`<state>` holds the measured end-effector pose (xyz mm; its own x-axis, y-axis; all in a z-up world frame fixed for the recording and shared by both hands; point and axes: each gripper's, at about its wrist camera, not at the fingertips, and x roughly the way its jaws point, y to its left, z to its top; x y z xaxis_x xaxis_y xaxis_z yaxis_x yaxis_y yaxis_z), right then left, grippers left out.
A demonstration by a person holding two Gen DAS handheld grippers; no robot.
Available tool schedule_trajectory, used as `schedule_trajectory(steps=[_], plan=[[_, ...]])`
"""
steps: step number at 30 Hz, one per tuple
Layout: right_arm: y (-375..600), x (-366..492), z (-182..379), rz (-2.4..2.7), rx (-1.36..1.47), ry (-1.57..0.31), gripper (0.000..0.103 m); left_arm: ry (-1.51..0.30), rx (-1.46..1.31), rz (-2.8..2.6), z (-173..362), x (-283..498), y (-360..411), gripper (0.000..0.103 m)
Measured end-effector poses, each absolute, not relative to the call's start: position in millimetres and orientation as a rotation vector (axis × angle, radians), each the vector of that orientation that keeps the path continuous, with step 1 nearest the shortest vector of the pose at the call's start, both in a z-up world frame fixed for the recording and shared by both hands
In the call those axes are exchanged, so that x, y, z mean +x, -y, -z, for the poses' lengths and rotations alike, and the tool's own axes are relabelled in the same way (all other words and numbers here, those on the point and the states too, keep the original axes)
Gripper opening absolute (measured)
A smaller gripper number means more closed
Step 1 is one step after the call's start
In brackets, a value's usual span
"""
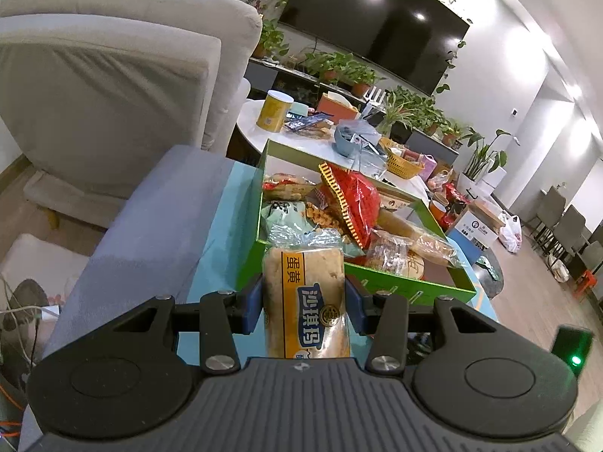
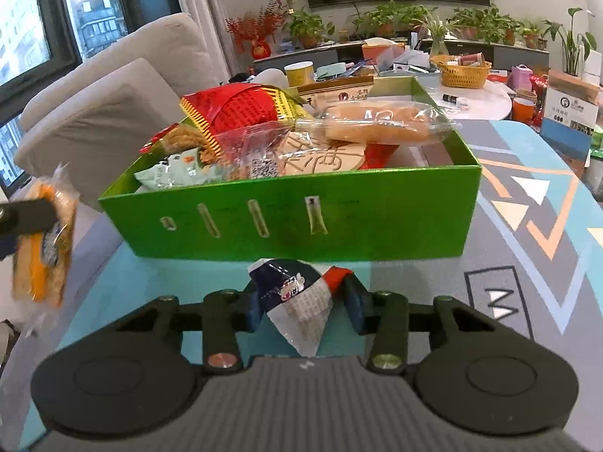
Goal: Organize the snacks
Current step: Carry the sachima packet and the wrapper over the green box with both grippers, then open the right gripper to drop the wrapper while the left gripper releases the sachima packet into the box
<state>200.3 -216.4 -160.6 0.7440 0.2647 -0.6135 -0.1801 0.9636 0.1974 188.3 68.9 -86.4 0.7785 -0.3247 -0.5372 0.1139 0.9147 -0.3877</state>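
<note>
A green box (image 2: 339, 218) packed with snacks sits on a patterned mat (image 2: 527, 226). The left gripper (image 1: 305, 305) is clamped on a yellow cake pack (image 1: 305, 301), held upright just short of the box's near wall. The right gripper (image 2: 305, 305) pinches a small white packet (image 2: 297, 301) low in front of the box, whose front wall stands between it and the contents. Inside, a red bag (image 2: 241, 113) and a wrapped bread (image 2: 377, 122) rise above the rim. Left of the box is a grey sofa (image 2: 113, 105). Behind it, a white table (image 2: 486, 101) holds a yellow basket (image 2: 465, 73) and a yellow can (image 2: 299, 73).
</note>
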Motion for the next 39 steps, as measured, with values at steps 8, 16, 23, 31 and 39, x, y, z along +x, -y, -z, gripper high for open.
schedule_trajectory(steps=[8, 16, 23, 31, 39], plan=[[215, 184, 118, -0.270, 0.106, -0.596, 0.051, -0.611, -0.338, 0.264, 74, 201, -63, 0.042], [221, 200, 72, -0.275, 0.121, -0.503, 0.051, -0.549, -0.317, 0.266, 55, 227, -52, 0.042], [219, 227, 65, -0.279, 0.114, -0.502, 0.051, -0.515, -0.328, 0.260, 51, 257, -43, 0.042], [221, 243, 67, -0.262, 0.120, -0.489, 0.051, -0.491, -0.311, 0.225, 58, 283, -38, 0.042], [220, 262, 70, -0.264, 0.135, -0.501, 0.051, -0.519, -0.304, 0.209, 73, 302, -36, 0.042]])
